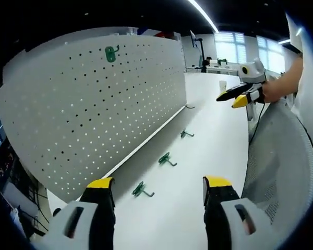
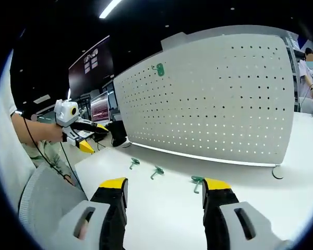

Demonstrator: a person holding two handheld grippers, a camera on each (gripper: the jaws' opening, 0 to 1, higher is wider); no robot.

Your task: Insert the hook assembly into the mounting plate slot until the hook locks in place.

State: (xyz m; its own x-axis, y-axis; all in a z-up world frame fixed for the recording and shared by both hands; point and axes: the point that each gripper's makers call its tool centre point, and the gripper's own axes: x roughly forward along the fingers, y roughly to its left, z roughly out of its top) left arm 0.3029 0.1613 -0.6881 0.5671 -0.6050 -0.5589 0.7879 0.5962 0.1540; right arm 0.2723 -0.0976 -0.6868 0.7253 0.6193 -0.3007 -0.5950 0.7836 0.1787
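The perforated mounting plate (image 1: 94, 104) stands upright along the far edge of the white table (image 1: 208, 130), and one green hook (image 1: 111, 52) already hangs in a hole near its top.

Three loose green hooks lie in a row on the table just in front of the plate's foot. In the left gripper view, the nearest hook (image 1: 142, 190) lies just ahead of the left gripper (image 1: 159, 188), between its jaws and a little toward the plate; its long axis points roughly away from the plate. The middle hook (image 1: 166, 159) and the far hook (image 1: 186, 134) lie further along the row.

The left gripper has its jaws wide apart and holds nothing. The right gripper (image 2: 164, 188) is also spread and empty; the hook at its own end of the row (image 2: 197, 182) lies just beside its right jaw.

I judge each gripper to be near its own end of the row, so either may pick first.
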